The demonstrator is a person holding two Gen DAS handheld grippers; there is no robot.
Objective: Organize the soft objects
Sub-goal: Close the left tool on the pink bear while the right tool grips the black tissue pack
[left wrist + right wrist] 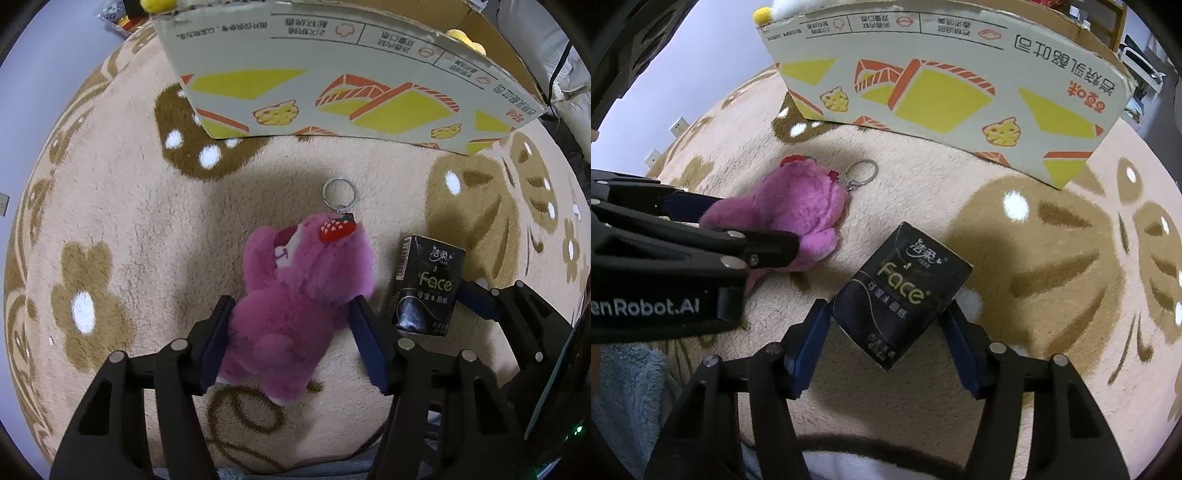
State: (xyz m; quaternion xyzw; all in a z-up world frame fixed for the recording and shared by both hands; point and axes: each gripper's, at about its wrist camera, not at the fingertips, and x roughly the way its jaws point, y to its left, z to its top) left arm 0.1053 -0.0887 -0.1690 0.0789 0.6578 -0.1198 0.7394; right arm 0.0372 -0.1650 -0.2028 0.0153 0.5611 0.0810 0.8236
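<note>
A purple plush bear [299, 295] with a red strawberry and a metal key ring [340, 194] lies on the carpet. My left gripper [291, 314] is open, its fingers on either side of the bear's body; it also shows in the right wrist view [738, 221] around the bear [798, 210]. A black tissue pack [901, 291] marked "Face" lies to the bear's right [428, 284]. My right gripper [886, 317] is open, its fingers astride the pack's near end.
A printed cardboard box [351, 74] stands on the beige flowered carpet [129, 229] just beyond both objects, with yellow plush [465, 38] showing inside. The box also shows in the right wrist view [953, 66]. A blue fleece [628, 387] lies at the lower left.
</note>
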